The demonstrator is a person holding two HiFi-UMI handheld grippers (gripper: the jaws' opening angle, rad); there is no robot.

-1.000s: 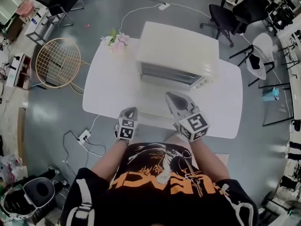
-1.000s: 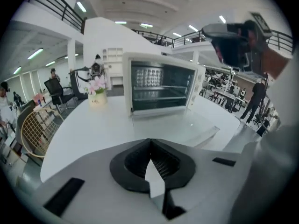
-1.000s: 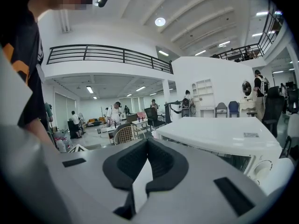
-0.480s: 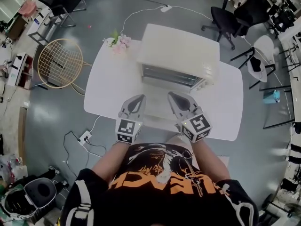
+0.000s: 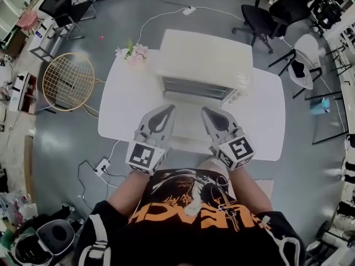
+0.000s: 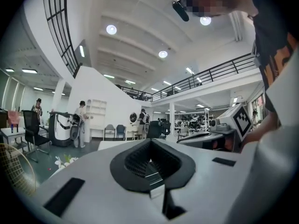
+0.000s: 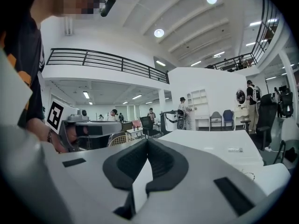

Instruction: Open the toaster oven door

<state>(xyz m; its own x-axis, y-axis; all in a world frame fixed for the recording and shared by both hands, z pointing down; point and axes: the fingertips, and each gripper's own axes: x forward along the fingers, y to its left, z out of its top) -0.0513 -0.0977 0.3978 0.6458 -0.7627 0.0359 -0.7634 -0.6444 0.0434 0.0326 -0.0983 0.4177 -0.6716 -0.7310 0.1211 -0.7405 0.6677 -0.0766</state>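
The white toaster oven (image 5: 206, 57) stands at the far middle of the white table (image 5: 125, 107); its glass door (image 5: 195, 87) faces me and looks closed. My left gripper (image 5: 167, 109) hovers over the table just in front of the door's left part, jaws shut with nothing held. Level with it, before the door's right part, my right gripper (image 5: 206, 111) also has its jaws together and empty. In the left gripper view the pads (image 6: 140, 158) meet at the tip, and the right gripper (image 6: 223, 129) shows beside them. The right gripper view shows its own pads (image 7: 161, 164) touching.
Pink flowers (image 5: 132, 52) lie at the table's far left corner. A round wire basket (image 5: 66, 82) stands on the floor to the left. Black office chairs (image 5: 265, 16) stand behind the table at the right. A power strip (image 5: 102, 165) and cables lie on the floor near my left.
My left gripper has risen from the table's near edge and moved forward, now level with the right gripper. The right gripper has hardly shifted.
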